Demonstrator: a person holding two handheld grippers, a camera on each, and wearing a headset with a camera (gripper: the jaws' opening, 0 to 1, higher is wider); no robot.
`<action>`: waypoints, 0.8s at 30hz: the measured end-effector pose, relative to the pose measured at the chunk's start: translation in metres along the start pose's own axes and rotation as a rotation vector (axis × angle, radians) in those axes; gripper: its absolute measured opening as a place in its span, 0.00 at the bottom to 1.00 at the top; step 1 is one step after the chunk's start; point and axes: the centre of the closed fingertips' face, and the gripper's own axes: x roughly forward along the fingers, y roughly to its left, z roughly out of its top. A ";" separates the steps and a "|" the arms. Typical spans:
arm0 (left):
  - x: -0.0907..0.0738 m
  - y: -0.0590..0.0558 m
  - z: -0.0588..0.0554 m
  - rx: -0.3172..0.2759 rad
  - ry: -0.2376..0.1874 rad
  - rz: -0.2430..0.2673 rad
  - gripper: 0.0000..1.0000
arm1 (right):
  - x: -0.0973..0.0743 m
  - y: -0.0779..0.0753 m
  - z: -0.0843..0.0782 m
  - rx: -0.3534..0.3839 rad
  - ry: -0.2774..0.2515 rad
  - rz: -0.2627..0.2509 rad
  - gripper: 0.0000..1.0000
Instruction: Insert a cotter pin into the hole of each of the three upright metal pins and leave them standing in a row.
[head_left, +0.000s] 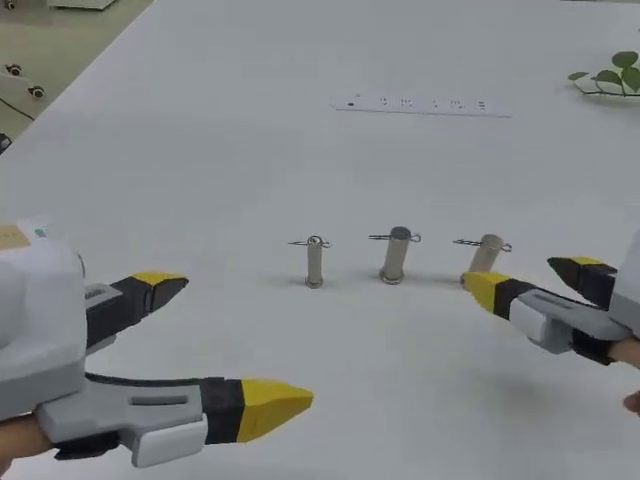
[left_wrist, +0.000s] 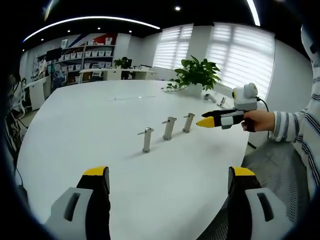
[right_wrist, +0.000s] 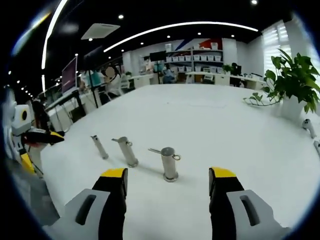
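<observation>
White tabletop (head_left: 300, 160) bears three upright metal pins (head_left: 393, 262), cotter pins (head_left: 385, 238) horizontal, beyond the open empty jaws of left gripper (head_left: 247, 340) and right gripper (head_left: 508, 274).

Metal pins (head_left: 395, 258) abreast, perhaps evenly, on table (head_left: 250, 170)

The wide, smooth tabletop (head_left: 250, 150) is plain white, with no pattern. The left upright cylindrical metal pin (head_left: 315, 262), the middle one (head_left: 396, 255) and the right one (head_left: 487, 253) are all dull silver-grey. The thin wire cotter pins (head_left: 303, 242) are a darker silver. The left hand-held two-jaw gripper (head_left: 230, 340) and the right one (head_left: 515, 277) have light grey bodies, black jaw sections and bright yellow tips. The long flat power strip (head_left: 420, 105) is white with small dark marks. The leafy potted plant (left_wrist: 196, 74) is green. The person's sleeve (left_wrist: 295, 125) is white with dark stripes.
</observation>
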 end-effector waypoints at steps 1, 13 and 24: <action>0.000 0.000 0.000 -0.006 0.001 0.000 0.99 | -0.003 0.001 0.000 0.000 0.001 0.004 0.76; -0.006 0.009 0.001 -0.048 -0.023 0.042 0.99 | -0.046 0.023 -0.014 -0.017 0.084 0.083 0.90; -0.014 0.005 -0.013 -0.116 0.025 0.059 0.99 | -0.066 0.025 -0.054 0.018 0.234 0.070 1.00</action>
